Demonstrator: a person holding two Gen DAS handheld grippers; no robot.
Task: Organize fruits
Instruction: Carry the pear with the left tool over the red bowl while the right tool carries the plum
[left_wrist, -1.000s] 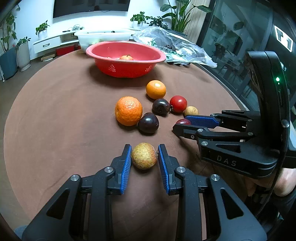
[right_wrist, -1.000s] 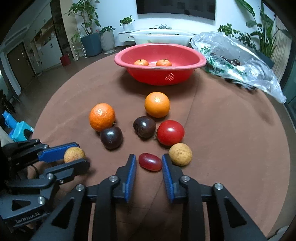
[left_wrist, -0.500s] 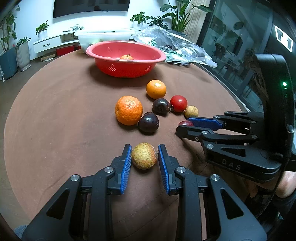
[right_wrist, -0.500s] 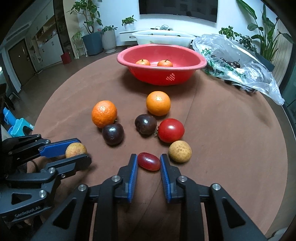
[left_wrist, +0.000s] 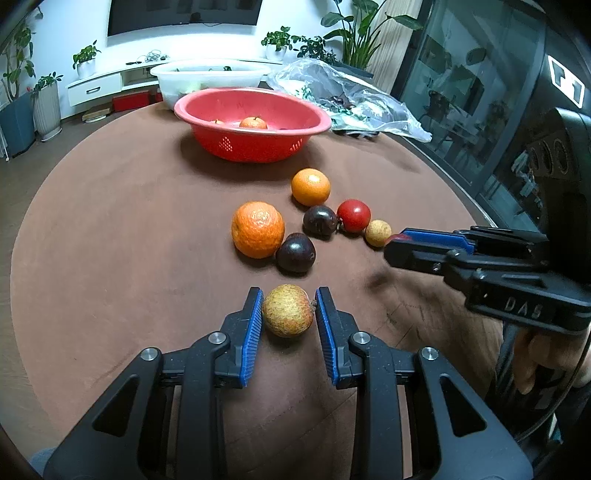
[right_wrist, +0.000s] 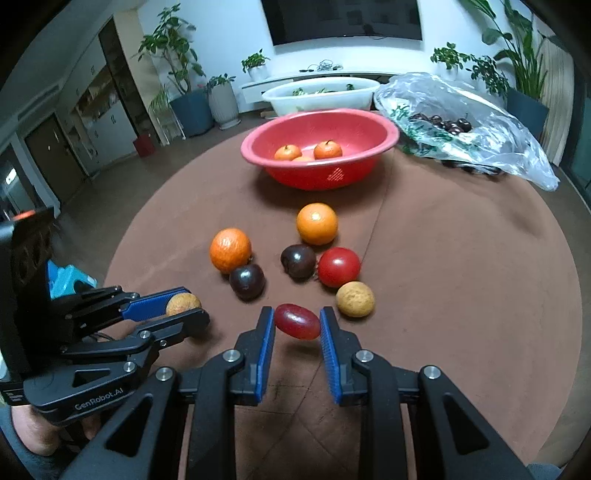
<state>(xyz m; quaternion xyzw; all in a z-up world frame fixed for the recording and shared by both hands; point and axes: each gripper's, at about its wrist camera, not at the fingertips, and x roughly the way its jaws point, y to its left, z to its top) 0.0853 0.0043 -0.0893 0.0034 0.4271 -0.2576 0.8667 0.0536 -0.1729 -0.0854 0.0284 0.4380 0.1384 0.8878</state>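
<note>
The left gripper (left_wrist: 288, 312) pinches a yellowish round fruit (left_wrist: 287, 310) near the table (left_wrist: 110, 221). The right gripper (right_wrist: 297, 326) clamps a red grape (right_wrist: 296, 321), lifted.

Red bowl (right_wrist: 320, 173), brown cloth (right_wrist: 461, 277), blue-padded black fingers (right_wrist: 266, 347), speckled tan fruit (left_wrist: 287, 311)
</note>
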